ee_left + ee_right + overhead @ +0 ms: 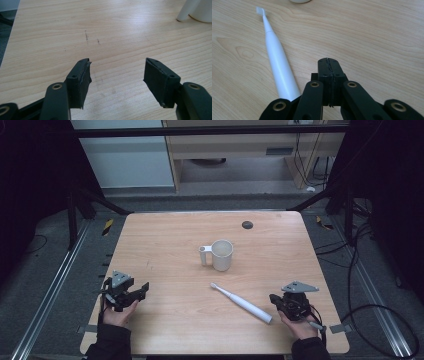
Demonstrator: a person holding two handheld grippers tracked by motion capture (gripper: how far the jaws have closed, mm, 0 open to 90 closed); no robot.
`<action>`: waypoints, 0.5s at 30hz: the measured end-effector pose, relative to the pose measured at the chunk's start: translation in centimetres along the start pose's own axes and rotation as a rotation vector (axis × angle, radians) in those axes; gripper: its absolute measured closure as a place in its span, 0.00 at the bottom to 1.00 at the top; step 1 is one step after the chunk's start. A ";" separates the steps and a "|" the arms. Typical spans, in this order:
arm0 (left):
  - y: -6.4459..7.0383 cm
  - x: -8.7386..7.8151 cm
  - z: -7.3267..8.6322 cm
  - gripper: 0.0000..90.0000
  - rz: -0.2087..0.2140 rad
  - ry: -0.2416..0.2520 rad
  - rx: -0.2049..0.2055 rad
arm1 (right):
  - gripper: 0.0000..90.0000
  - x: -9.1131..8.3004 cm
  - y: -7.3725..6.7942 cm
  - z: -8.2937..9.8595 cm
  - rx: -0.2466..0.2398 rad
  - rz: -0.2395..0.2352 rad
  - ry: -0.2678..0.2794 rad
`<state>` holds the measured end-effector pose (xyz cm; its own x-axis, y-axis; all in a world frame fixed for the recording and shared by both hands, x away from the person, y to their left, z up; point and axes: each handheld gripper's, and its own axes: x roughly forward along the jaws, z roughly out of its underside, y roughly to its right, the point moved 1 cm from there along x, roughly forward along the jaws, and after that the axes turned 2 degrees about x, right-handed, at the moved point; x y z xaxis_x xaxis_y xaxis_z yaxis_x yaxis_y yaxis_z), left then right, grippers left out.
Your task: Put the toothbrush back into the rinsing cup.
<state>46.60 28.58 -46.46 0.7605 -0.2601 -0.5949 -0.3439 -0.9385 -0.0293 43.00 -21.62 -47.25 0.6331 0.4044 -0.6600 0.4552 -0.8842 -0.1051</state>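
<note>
Toothbrush: electric, flat on table, near right gripper.
Right jaws: pressed together, empty.
Left gripper: spread, idle.
Cup: upright, beyond.
Advice: I open first, pinch mid-handle squarely.

In the left gripper view the mug is cut off by the top right corner, so just its foot and the lower end of its handle show, and the worktop runs out past the picture's edges. In the right gripper view the toothbrush has its butt end hidden behind the right gripper, and a white rim at the top edge is too cropped to tell. In the high view the person's sleeves are cut by the bottom edge, and the dark disc near the far edge is too small to identify.
</note>
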 end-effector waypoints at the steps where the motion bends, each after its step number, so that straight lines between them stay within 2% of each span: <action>1: 0.0 0.0 0.0 0.41 0.001 0.001 -0.001 | 1.00 0.0 0.0 0.0 0.000 0.000 0.000; 10: 0.0 -0.1 0.0 0.39 0.015 0.005 -0.004 | 1.00 0.3 -0.8 0.4 0.008 -0.033 -0.032; 15: 0.0 -0.1 0.0 0.39 0.009 -0.003 0.012 | 1.00 0.6 -1.0 0.7 0.000 -0.040 -0.051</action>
<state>46.51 28.59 -46.41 0.7559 -0.2678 -0.5974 -0.3572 -0.9334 -0.0334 42.54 -20.67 -48.09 0.5817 0.4273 -0.6921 0.4798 -0.8674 -0.1323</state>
